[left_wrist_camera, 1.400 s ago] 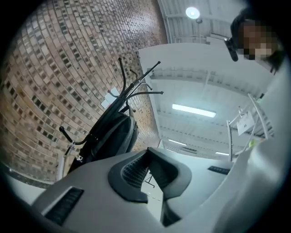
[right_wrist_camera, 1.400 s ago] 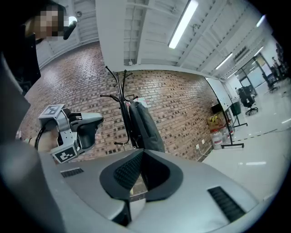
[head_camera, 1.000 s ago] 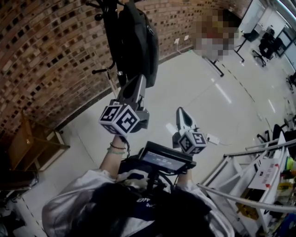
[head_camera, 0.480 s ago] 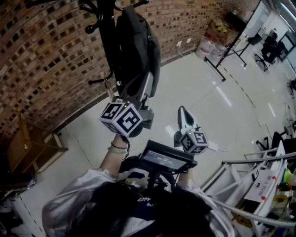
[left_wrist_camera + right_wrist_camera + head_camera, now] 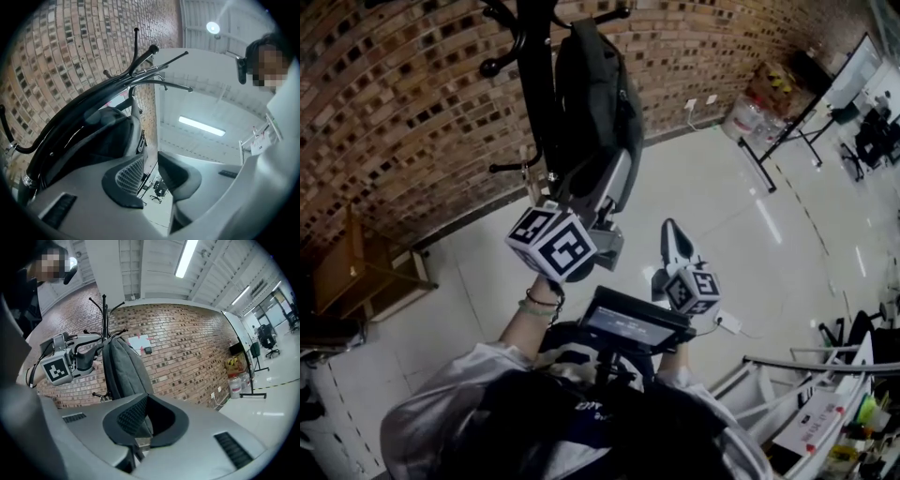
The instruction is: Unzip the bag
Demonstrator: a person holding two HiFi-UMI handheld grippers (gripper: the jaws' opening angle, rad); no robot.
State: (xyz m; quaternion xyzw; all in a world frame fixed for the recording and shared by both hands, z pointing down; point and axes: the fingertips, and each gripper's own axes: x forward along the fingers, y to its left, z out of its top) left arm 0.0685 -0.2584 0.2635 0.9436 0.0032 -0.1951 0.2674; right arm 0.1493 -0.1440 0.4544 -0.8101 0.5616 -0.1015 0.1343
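Note:
A dark grey backpack [image 5: 591,103] hangs upright on a black coat rack [image 5: 534,84] in front of the brick wall. In the head view my left gripper [image 5: 602,183] reaches up against the bag's lower end; whether it touches is unclear. The left gripper view has its jaws [image 5: 151,176] open, with only the far room between them and the bag [image 5: 101,140] just left of the left pad. My right gripper [image 5: 668,230] hangs lower and to the right, apart from the bag. Its jaws [image 5: 146,406] look shut on nothing, pointing at the bag [image 5: 124,373].
A wooden chair [image 5: 347,272] stands by the wall at the left. A white power strip [image 5: 731,323] lies on the pale floor. A black stand [image 5: 787,122] and water bottles [image 5: 745,117] are at the back right. Metal shelving [image 5: 806,375] fills the lower right.
The bag and rack now sit larger and closer in the head view. My left gripper has risen slightly against the bag's bottom. The right gripper has barely moved.

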